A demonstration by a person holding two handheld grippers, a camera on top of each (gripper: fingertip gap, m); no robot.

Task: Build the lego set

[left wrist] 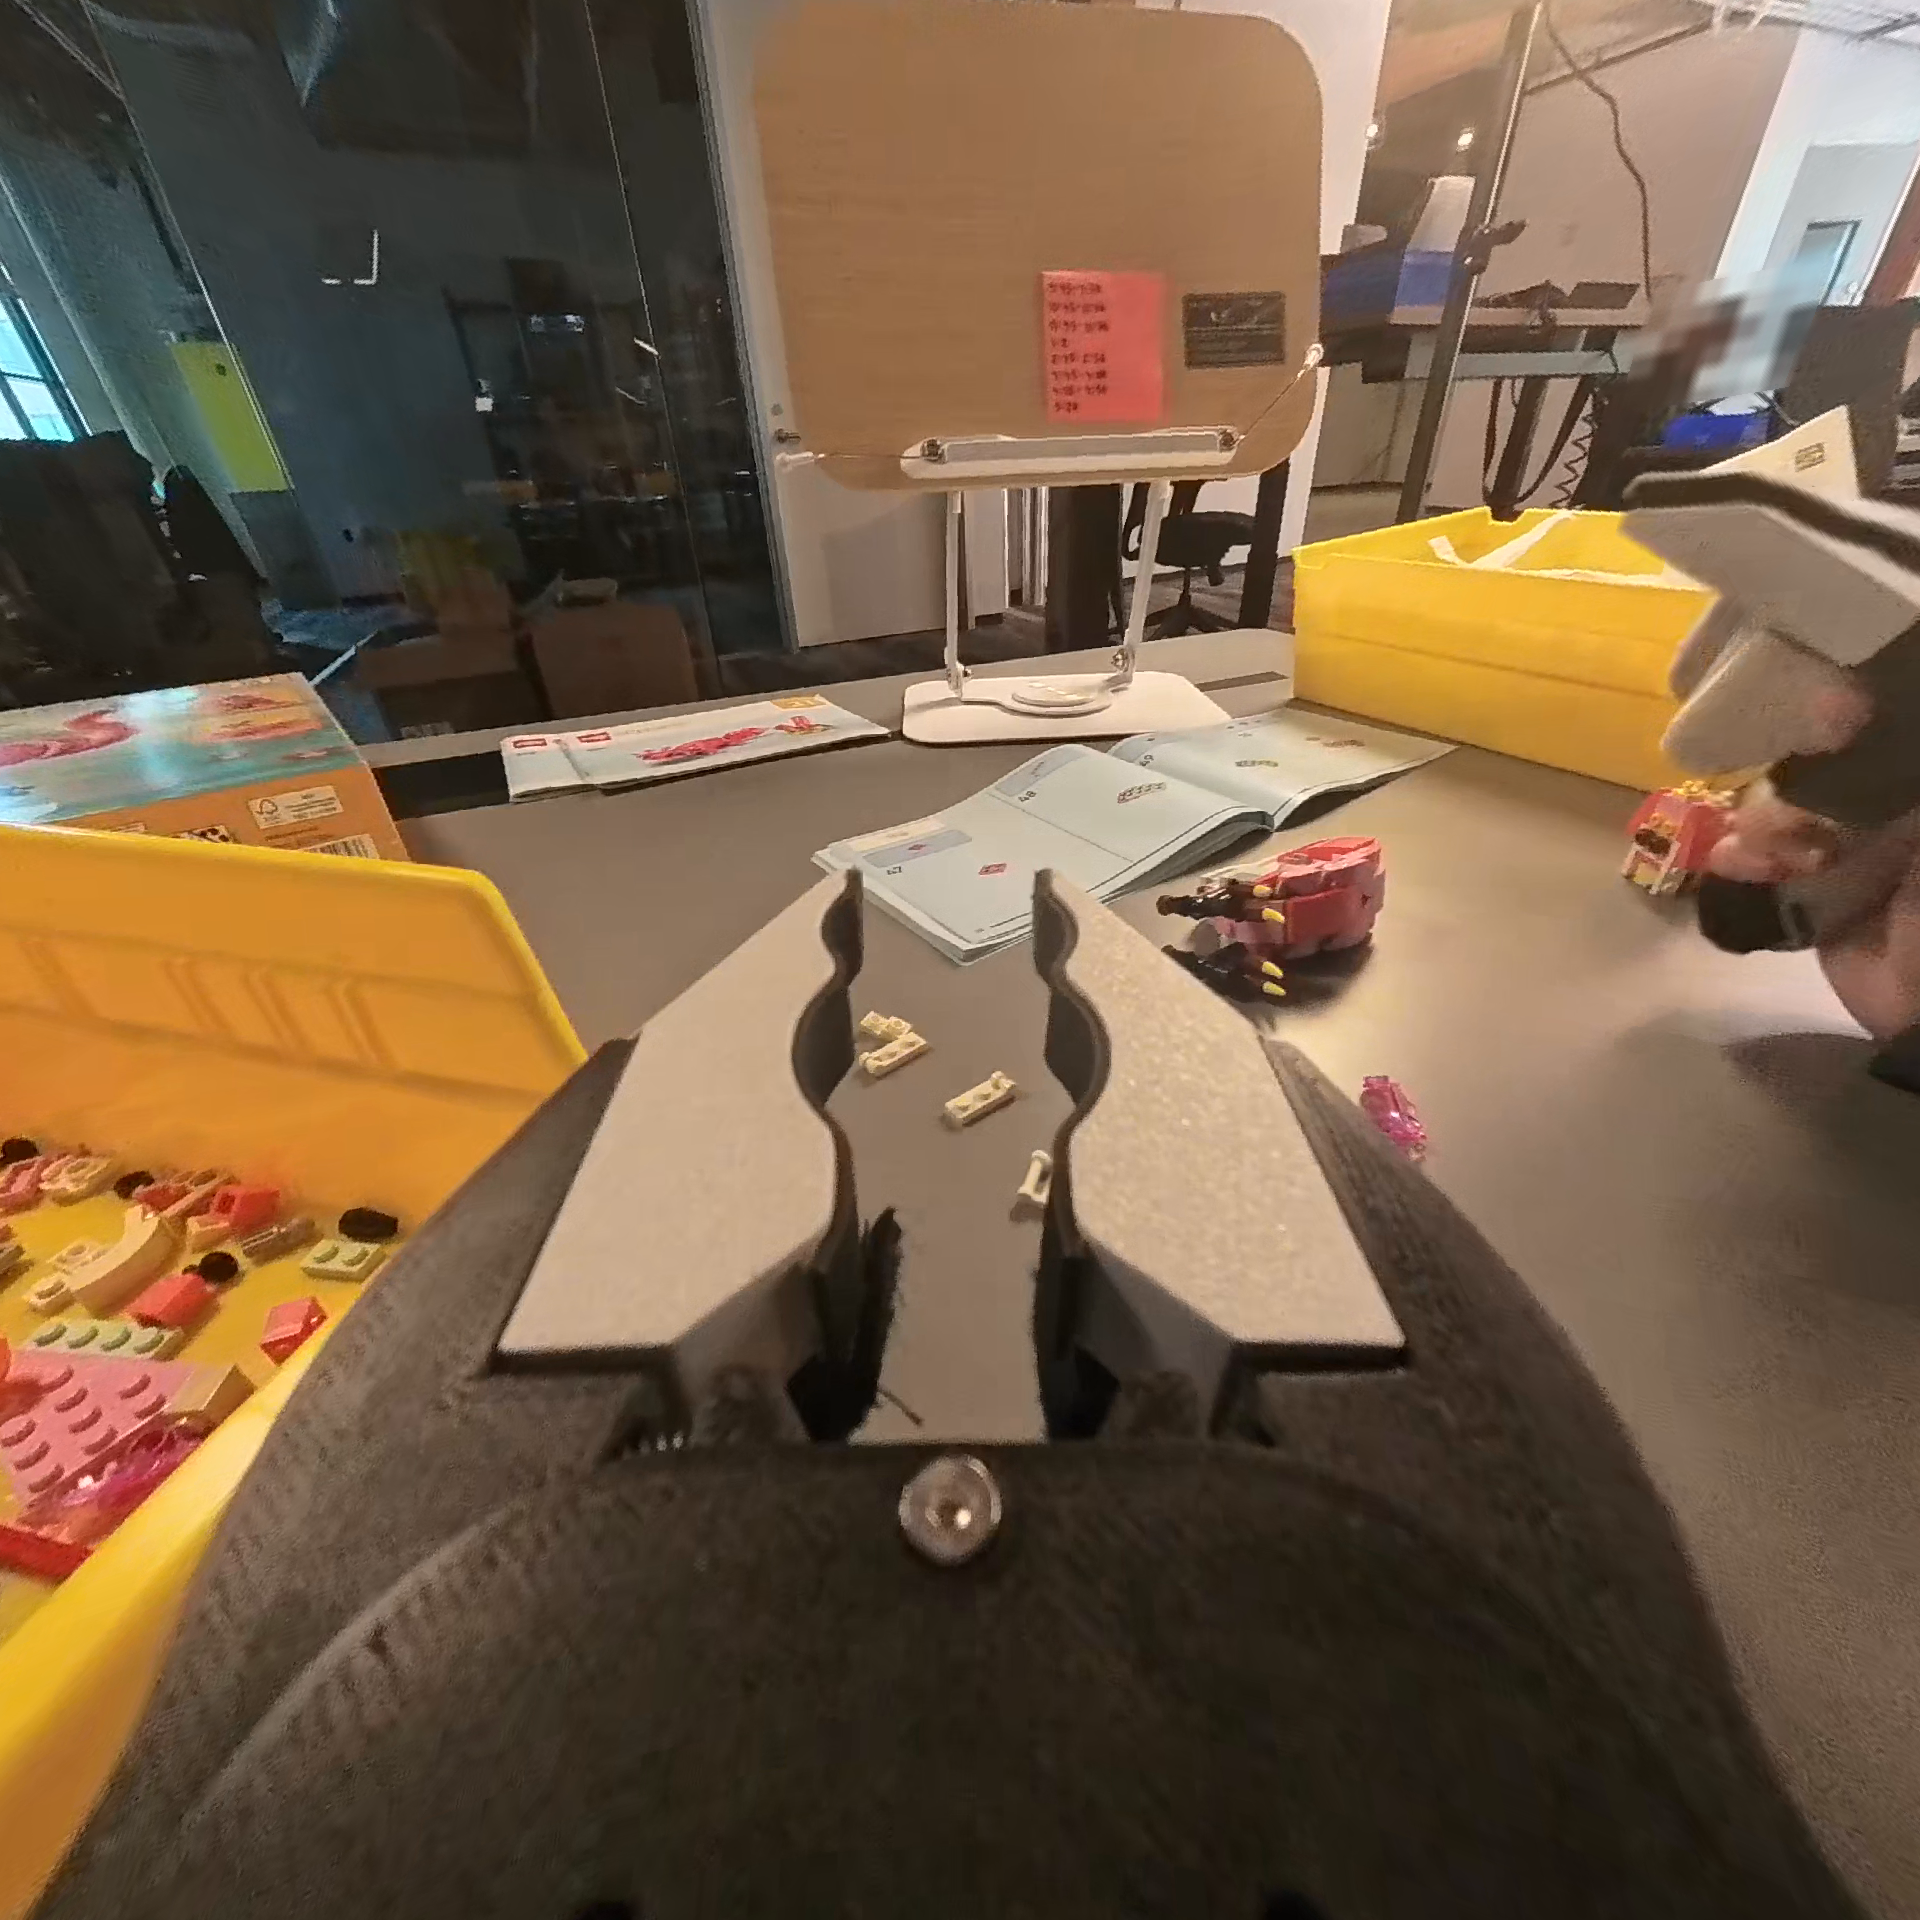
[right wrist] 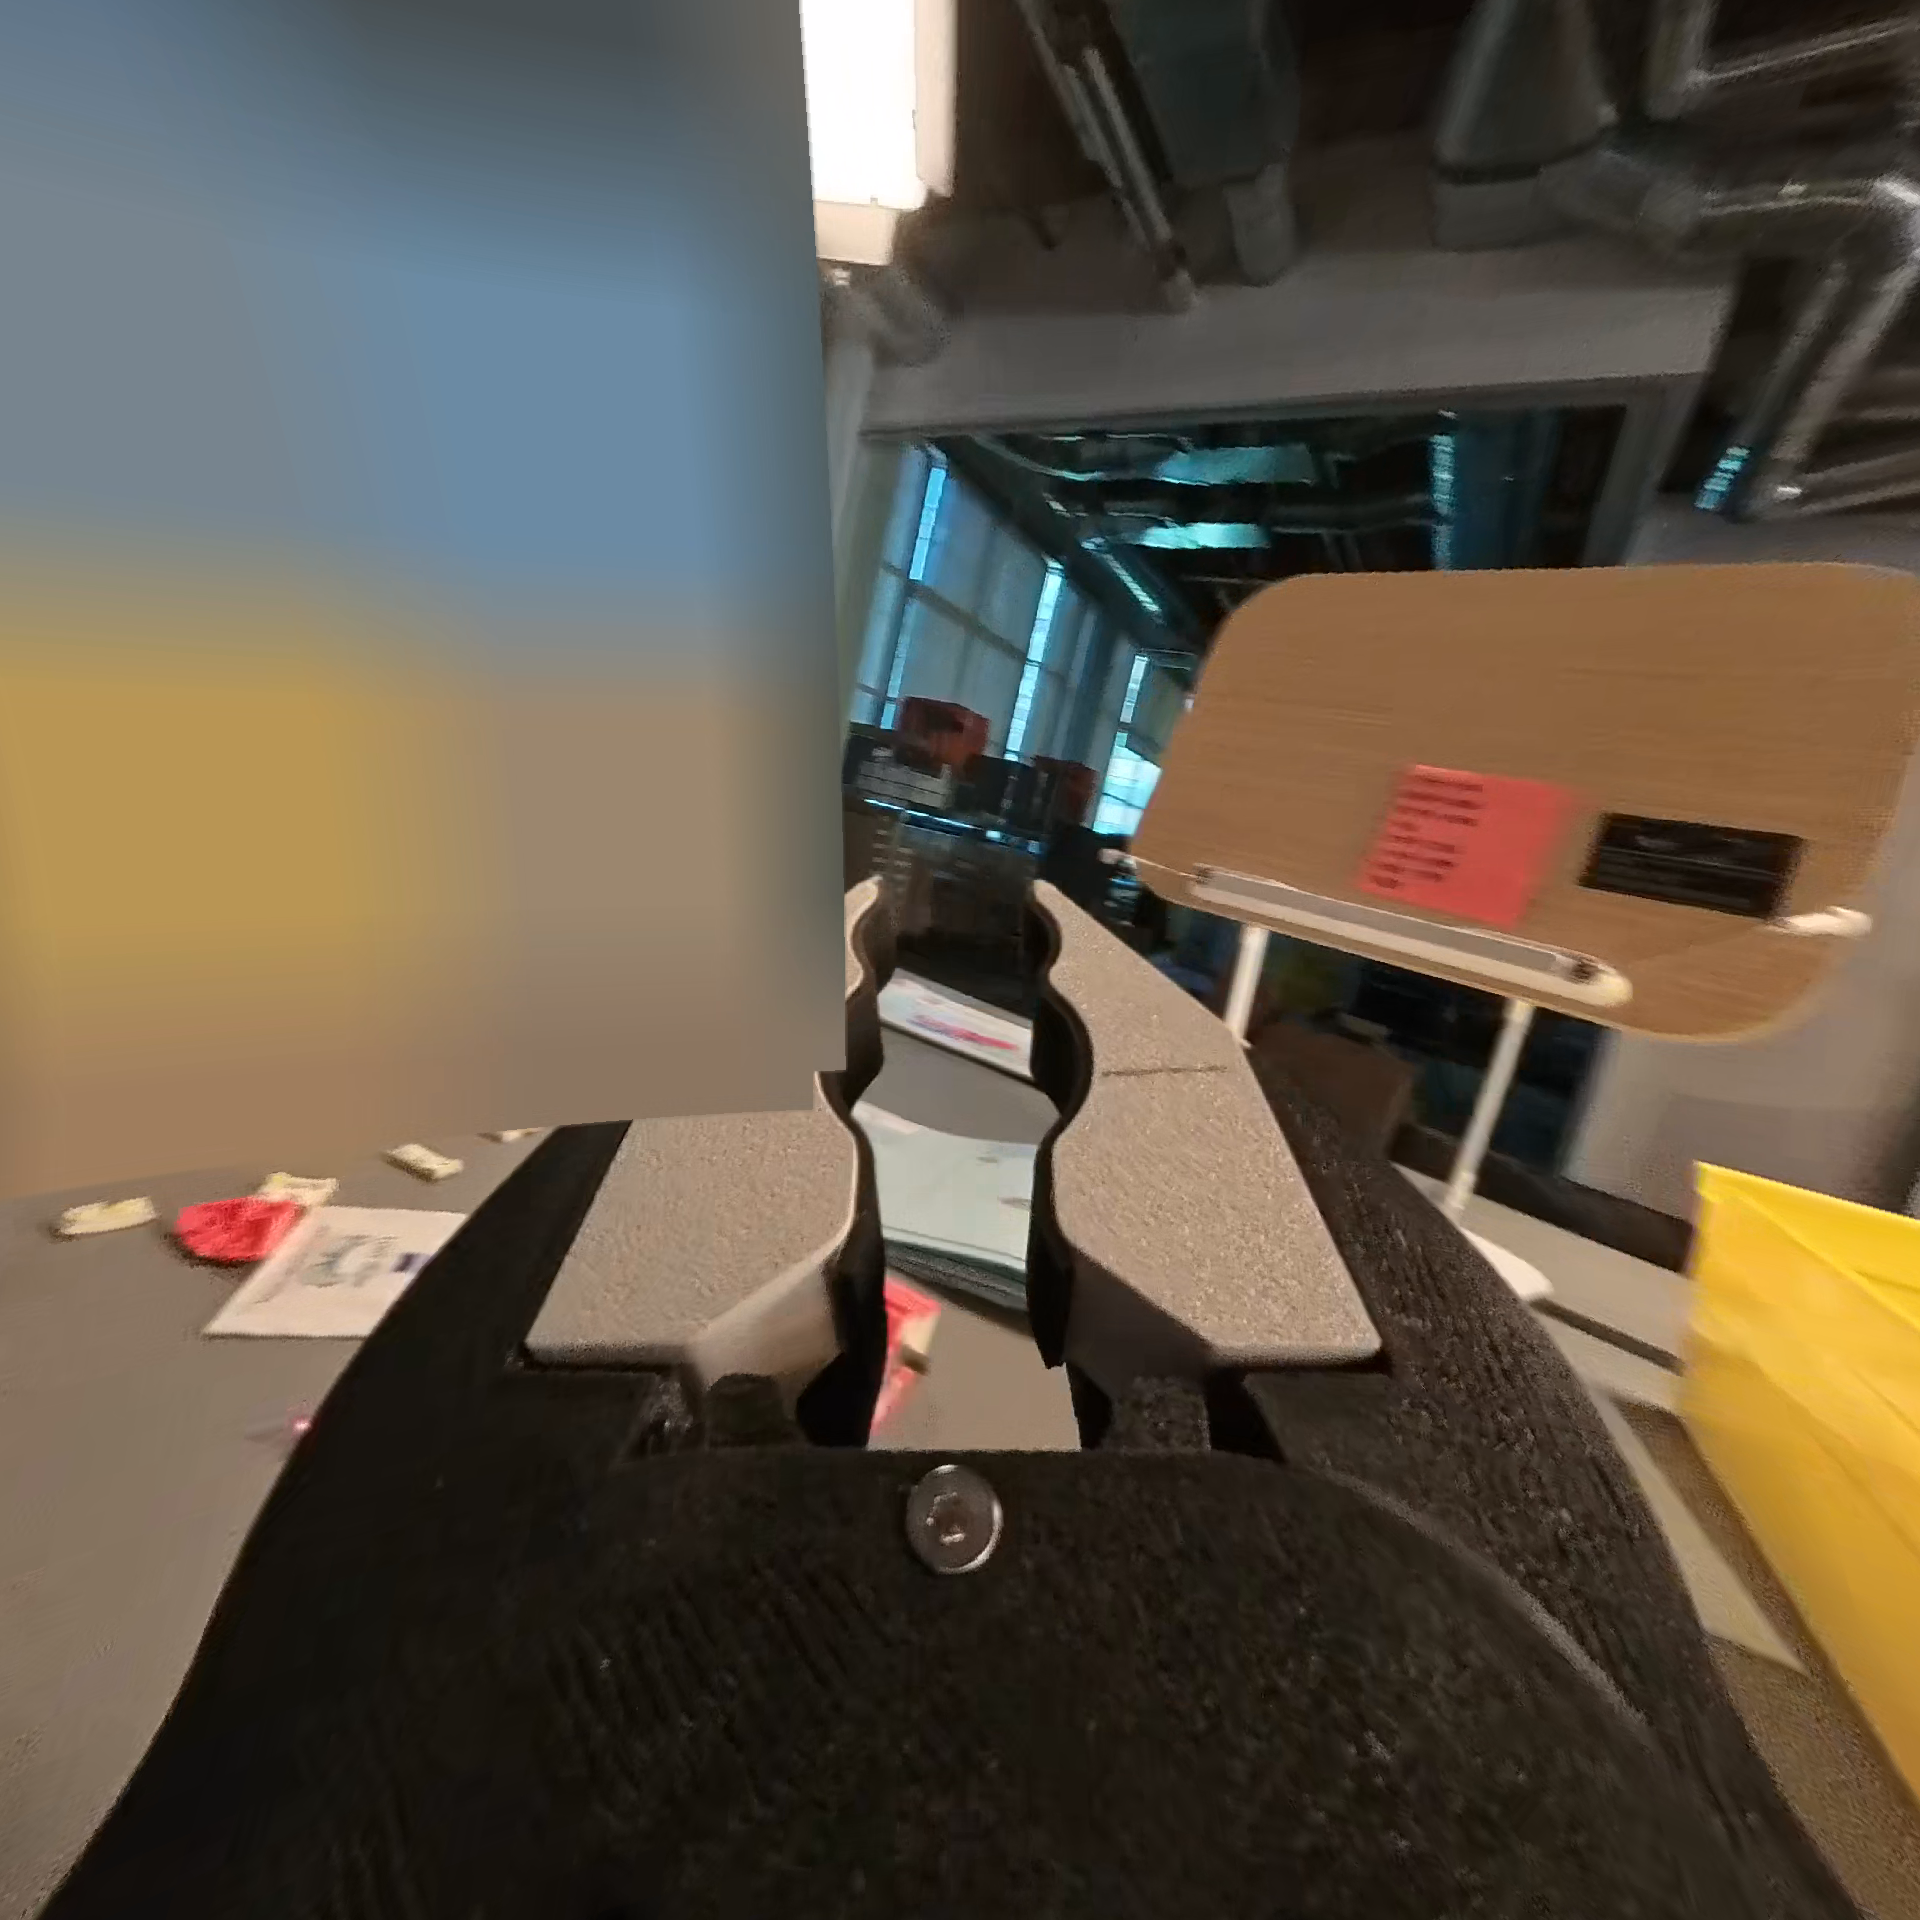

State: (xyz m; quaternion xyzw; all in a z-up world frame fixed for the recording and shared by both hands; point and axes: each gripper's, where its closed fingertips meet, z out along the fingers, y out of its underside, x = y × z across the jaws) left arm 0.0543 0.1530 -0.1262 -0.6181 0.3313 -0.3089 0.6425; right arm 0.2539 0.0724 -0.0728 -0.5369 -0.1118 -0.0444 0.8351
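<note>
My left tongs (left wrist: 948, 894) gape empty over loose cream bricks (left wrist: 894, 1051) mid-worktop (left wrist: 644, 935), my right tongs (right wrist: 954, 904) also parted, empty, raised off the worktop near the yellow bin (left wrist: 1475, 634).

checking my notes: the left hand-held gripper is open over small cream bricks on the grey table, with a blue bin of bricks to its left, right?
Not quite: the bin is yellow, not blue, as the left wrist view shows. The rest holds: the left hand-held gripper is open over small cream bricks on the grey table.
</note>
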